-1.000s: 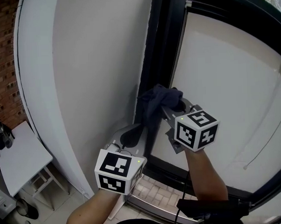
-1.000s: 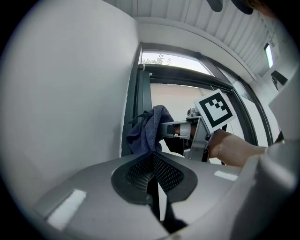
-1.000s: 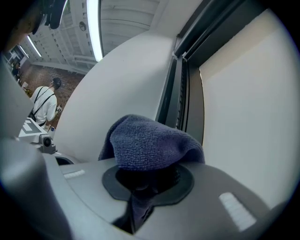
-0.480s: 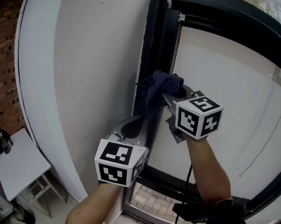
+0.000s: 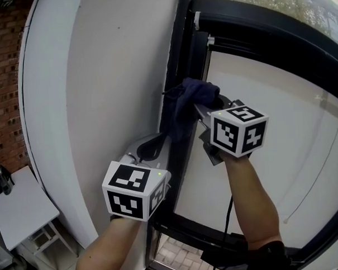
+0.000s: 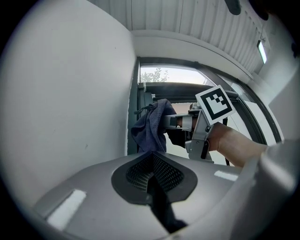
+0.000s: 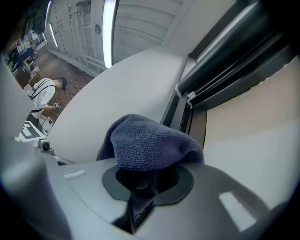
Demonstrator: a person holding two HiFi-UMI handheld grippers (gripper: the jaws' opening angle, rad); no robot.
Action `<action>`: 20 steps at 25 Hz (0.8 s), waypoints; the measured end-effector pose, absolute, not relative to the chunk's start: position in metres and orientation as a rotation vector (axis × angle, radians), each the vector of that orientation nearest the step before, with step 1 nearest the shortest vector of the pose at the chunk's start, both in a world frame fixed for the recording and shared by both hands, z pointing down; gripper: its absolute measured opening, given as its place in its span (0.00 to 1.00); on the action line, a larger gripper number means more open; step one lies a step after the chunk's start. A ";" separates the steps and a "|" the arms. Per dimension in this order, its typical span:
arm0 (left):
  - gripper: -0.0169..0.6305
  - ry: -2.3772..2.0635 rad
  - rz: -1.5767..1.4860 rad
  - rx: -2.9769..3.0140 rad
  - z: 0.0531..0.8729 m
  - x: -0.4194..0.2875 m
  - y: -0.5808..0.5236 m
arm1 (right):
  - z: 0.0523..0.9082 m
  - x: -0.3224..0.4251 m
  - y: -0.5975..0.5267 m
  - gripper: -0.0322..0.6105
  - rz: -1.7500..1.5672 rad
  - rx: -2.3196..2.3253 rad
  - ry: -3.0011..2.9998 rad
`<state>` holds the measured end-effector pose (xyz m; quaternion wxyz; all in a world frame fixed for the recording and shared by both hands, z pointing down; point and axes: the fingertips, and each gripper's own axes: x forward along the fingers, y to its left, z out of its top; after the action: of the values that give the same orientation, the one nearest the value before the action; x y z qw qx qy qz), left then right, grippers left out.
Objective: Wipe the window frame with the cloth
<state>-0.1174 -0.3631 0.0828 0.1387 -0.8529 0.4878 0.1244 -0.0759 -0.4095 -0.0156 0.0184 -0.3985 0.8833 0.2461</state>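
On the window frame (image 5: pixel 179 47), we are pressing the cloth (image 5: pixel 192 100), pinched in our right gripper (image 5: pixel 207 106). Our left gripper (image 5: pixel 158 143) is squeezed together, empty. We think most of the frame is not wiped yet.

The right gripper (image 7: pixel 149 180) is clamping the blue cloth (image 7: pixel 150 145), which is bulging over its jaws, with the dark window frame (image 7: pixel 220 65) lying ahead.

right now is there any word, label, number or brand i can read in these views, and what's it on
No readable text anywhere.
Left marker cube: black-and-white square patterns only, no letters or digits.
Right marker cube: the same, patterns only.
Cloth, window frame, wall: no print shows.
Distant room in the right gripper view: too small and blurred to read.
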 end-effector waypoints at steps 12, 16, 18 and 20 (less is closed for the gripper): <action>0.02 1.340 0.373 -2.440 0.039 -0.106 -0.364 | -0.079 -0.074 -0.409 0.13 0.855 -1.282 2.648; 0.02 1.326 0.366 -2.439 0.030 -0.104 -0.370 | -0.102 -0.073 -0.408 0.13 0.899 -1.307 2.612; 0.02 1.332 0.361 -2.428 0.023 -0.103 -0.373 | -0.113 -0.072 -0.410 0.13 0.912 -1.317 2.603; 0.02 1.320 0.373 -2.426 0.019 -0.101 -0.372 | -0.122 -0.070 -0.409 0.13 0.906 -1.317 2.587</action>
<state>-0.1008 -0.3717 0.0186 0.1763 -0.8568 0.4663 0.1319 -0.0705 -0.4092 -0.1218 0.0502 -0.4325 0.8497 0.2975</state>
